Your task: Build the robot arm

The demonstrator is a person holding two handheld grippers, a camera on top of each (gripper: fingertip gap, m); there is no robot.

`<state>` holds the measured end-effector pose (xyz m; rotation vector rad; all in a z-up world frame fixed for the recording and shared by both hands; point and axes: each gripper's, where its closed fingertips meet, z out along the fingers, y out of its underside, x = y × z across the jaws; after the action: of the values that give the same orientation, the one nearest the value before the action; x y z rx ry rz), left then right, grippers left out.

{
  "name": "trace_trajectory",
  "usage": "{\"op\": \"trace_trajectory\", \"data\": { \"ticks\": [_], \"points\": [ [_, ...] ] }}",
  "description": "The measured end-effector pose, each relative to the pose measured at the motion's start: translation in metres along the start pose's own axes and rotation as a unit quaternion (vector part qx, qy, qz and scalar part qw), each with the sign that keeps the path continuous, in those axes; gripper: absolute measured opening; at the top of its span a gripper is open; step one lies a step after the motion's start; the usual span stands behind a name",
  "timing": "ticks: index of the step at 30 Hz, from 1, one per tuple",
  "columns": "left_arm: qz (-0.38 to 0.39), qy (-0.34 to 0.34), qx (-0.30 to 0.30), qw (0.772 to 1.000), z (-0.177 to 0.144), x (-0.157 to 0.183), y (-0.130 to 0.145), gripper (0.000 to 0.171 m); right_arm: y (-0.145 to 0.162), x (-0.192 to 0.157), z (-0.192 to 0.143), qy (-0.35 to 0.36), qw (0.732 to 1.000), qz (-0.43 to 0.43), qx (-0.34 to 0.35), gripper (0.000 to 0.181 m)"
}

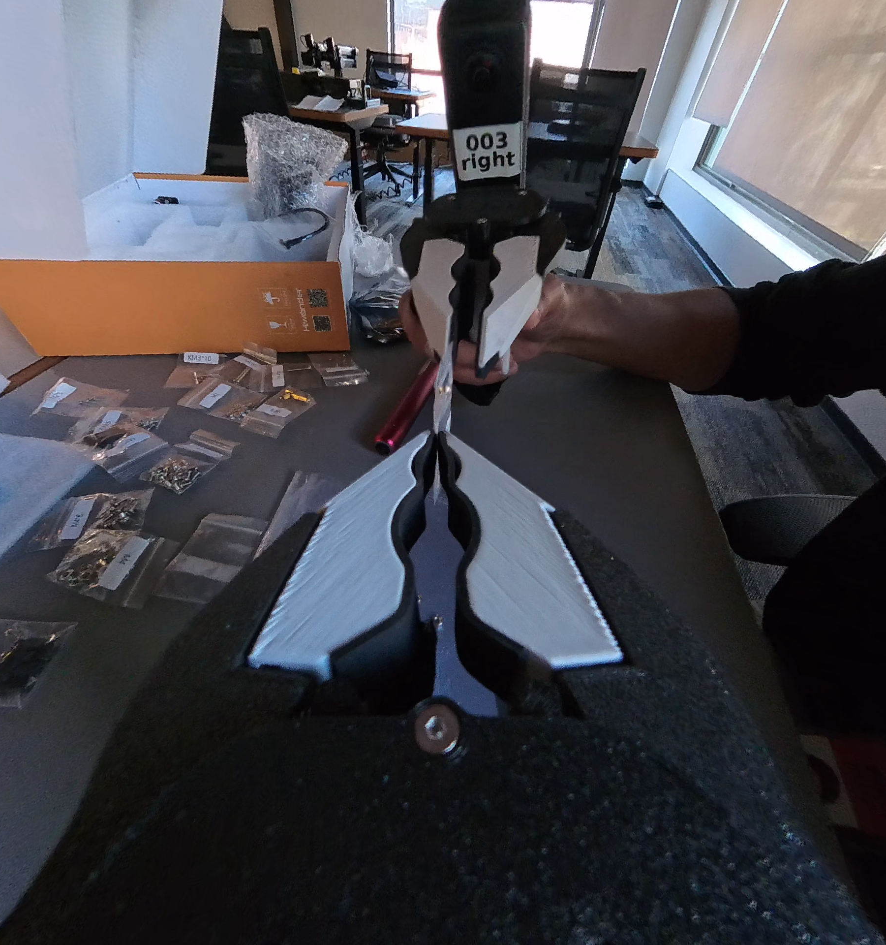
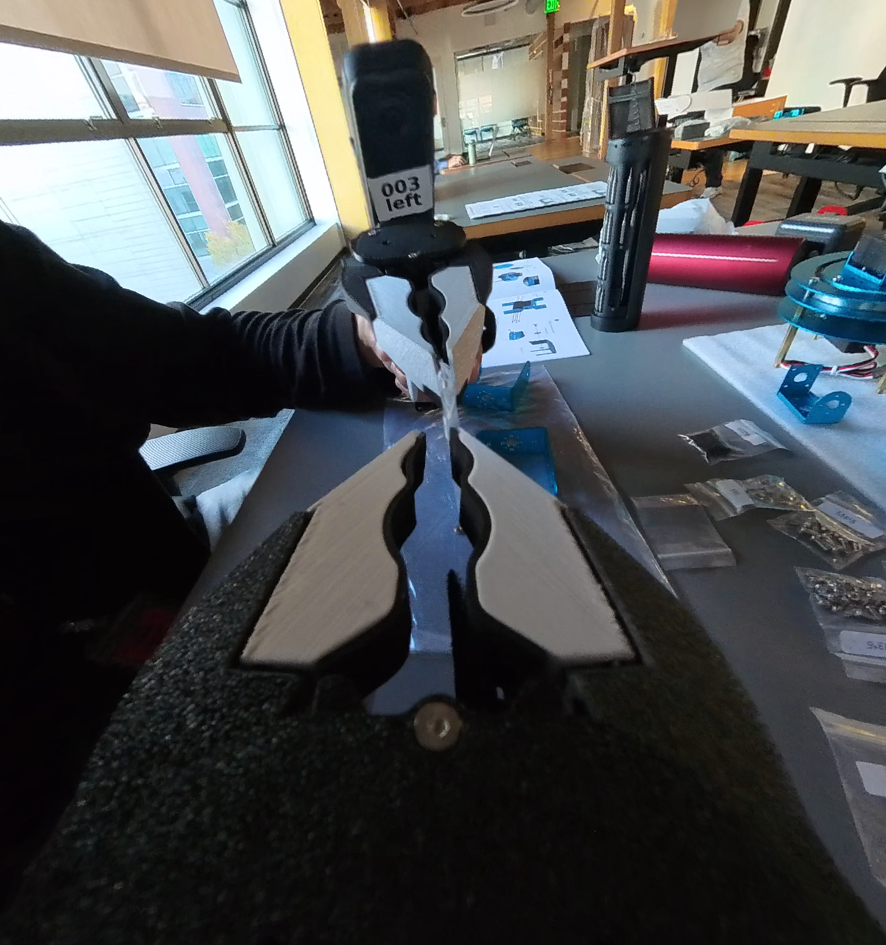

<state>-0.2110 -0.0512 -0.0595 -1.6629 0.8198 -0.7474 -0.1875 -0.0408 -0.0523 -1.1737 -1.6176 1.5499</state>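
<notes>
My left gripper [image 1: 436,437] is shut on the near end of a small clear plastic bag [image 1: 443,404], held above the dark table [image 1: 609,460]. The bag stretches across to my right gripper [image 1: 469,363], which faces it. In the right wrist view my right gripper [image 2: 441,437] stands open. The bag [image 2: 450,404] lies against its right finger [image 2: 469,460] only, with a gap to the left finger. My left gripper [image 2: 443,365] shows opposite, pinched on the bag's far end. A hand holds each gripper.
An open orange box [image 1: 175,307], several small bags of screws [image 1: 175,470] and a red tube [image 1: 405,409] lie left. Blue metal brackets [image 2: 517,450] on a plastic sheet, a booklet [image 2: 532,327], a black cylinder [image 2: 630,230] and a blue assembly [image 2: 849,296] sit ahead and right. The grippers are tip to tip, or close to it. Left tips and right tips are each some 35 centimeters from the black cylinder [image 2: 630,230].
</notes>
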Motion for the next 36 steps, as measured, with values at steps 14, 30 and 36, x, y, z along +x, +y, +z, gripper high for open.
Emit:
{"op": "trace_trajectory", "data": {
  "ticks": [14, 30, 36],
  "points": [
    [0.007, 0.002, -0.01, 1.0, 0.003, 0.004, 0.004, 0.0, 0.007, 0.011, -0.001, 0.029, 0.999, -0.008, -0.014, 0.004],
    [0.008, -0.001, -0.023, 1.0, 0.01, 0.004, 0.011, 0.0, 0.012, 0.002, 0.01, 0.011, 1.0, -0.006, -0.028, 0.0],
    [0.014, -0.012, -0.026, 0.999, 0.009, 0.001, 0.013, 0.0, 0.016, 0.002, 0.015, 0.016, 0.999, -0.012, -0.038, 0.0]
  ]
}}
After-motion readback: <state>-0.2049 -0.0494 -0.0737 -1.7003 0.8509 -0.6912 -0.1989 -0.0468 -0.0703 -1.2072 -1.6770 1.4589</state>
